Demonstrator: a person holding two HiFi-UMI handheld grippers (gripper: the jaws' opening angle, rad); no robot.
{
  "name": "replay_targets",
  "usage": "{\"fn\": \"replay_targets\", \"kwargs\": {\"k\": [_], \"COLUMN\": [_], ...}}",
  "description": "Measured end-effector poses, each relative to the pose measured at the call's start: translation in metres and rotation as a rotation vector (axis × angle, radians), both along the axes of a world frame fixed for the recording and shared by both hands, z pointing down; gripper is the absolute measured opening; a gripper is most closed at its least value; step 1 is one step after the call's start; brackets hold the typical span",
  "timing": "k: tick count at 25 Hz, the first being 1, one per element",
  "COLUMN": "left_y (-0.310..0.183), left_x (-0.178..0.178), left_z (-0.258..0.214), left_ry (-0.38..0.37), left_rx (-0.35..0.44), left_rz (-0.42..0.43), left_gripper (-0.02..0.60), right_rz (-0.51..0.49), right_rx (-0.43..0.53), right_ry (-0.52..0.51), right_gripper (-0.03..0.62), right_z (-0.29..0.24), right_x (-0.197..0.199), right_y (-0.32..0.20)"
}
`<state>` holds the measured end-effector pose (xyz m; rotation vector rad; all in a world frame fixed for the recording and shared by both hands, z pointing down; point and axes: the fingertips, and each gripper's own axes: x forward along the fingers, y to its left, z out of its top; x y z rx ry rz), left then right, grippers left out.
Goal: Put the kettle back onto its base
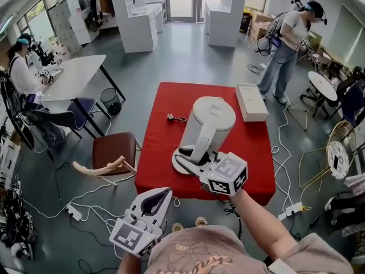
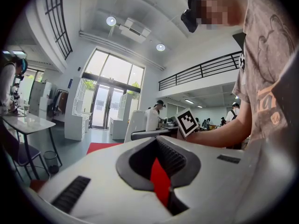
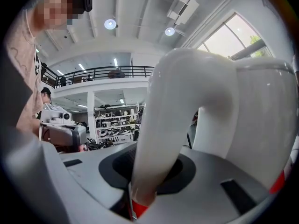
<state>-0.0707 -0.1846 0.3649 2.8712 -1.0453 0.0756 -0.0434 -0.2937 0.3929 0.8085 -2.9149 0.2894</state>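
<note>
A tall white kettle stands at the middle of the red table, leaning slightly, directly over its round white base. Whether it sits fully on the base I cannot tell. My right gripper is shut on the kettle's curved white handle, low down near the body; the handle fills the space between the jaws. My left gripper hangs off the table's near left corner, shut and holding nothing, pointing level toward the kettle.
The base's cord and plug lie on the cloth left of the kettle. A flat white box rests on the table's far right corner. A brown chair stands left of the table. Cables trail across the floor, and people work at other tables.
</note>
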Motion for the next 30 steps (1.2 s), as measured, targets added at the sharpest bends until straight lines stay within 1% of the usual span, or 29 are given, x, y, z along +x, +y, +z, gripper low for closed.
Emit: {"fn": "replay_targets", "kwargs": {"k": [12,14,17,24,28,30], "left_y": [-0.022,-0.024,-0.025,-0.033,-0.033,-0.033], "left_x": [-0.007,-0.008,-0.01,-0.018,-0.023,-0.023], "left_z": [0.005,0.006,0.012,0.01,0.014,0.016], "left_ry": [-0.026,-0.028,-0.049,-0.028,-0.044,-0.04], "left_rx": [0.0,-0.017,-0.07,-0.026,-0.058,-0.058], "left_rz": [-0.009,-0.013,-0.024,-0.039,-0.057,-0.053], "left_gripper": [-0.003,-0.003,-0.003,-0.003,-0.003,-0.003], "right_rz": [-0.048,-0.063,-0.079,-0.08,-0.087,-0.089], "right_rx": [-0.057,-0.067,-0.075,-0.094,-0.087,-0.081], "right_ry": [0.047,0.061,0.074,0.088,0.102,0.111], "right_gripper": [0.101,0.103,0.104,0.106,0.106,0.106], "right_z": [0.063,0.071,0.08,0.094,0.098,0.1], "right_x": [-0.027,-0.032,-0.036,-0.039,-0.043,-0.044], "right_y": [-0.024,-0.025,-0.025,-0.025,-0.024,-0.023]}}
